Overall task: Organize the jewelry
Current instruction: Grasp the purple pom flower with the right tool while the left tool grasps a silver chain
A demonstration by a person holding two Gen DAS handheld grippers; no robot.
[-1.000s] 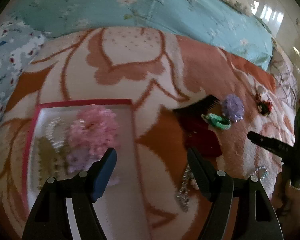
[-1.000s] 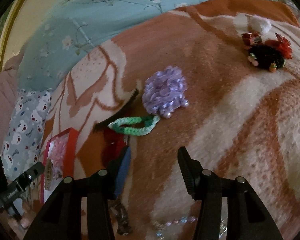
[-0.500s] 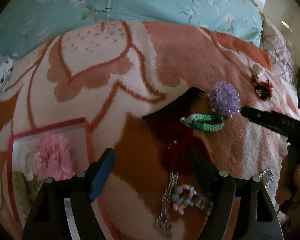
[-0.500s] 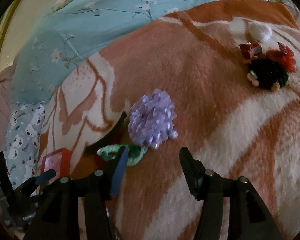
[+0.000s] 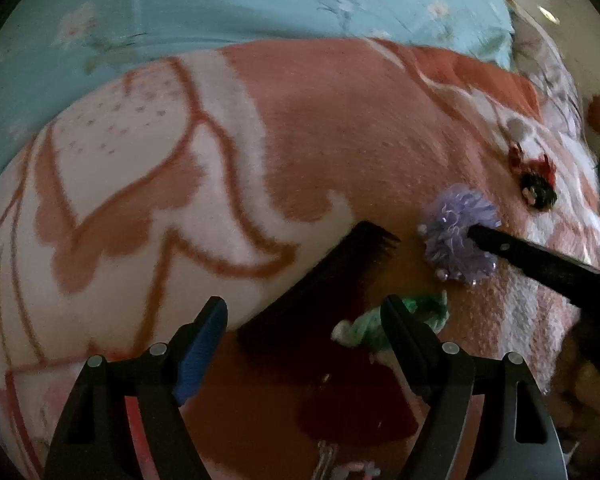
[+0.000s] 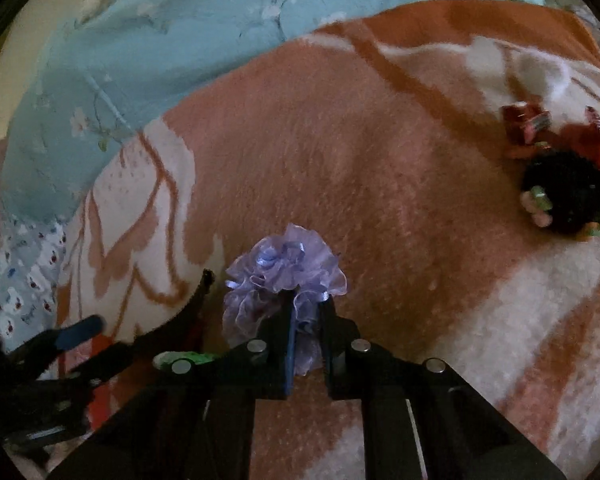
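Observation:
A purple ruffled scrunchie point(image 6: 284, 276) lies on the orange and white blanket; it also shows in the left wrist view point(image 5: 456, 240). My right gripper point(image 6: 306, 304) is shut on its near edge. My left gripper point(image 5: 304, 316) is open and empty, above a black comb point(image 5: 340, 272) and a green braided hair tie point(image 5: 384, 320). A dark red item point(image 5: 352, 400) and a chain point(image 5: 326, 460) lie below it. A black scrunchie with red clips point(image 6: 568, 188) lies at the far right.
The red-rimmed tray's corner point(image 5: 32, 400) shows at the lower left of the left wrist view. A light blue floral sheet point(image 6: 180, 40) borders the blanket at the back. The left gripper point(image 6: 56, 344) appears at the left of the right wrist view.
My right gripper moved forward to the purple scrunchie and closed on it. My left gripper swung right, away from the tray, toward the comb and green hair tie.

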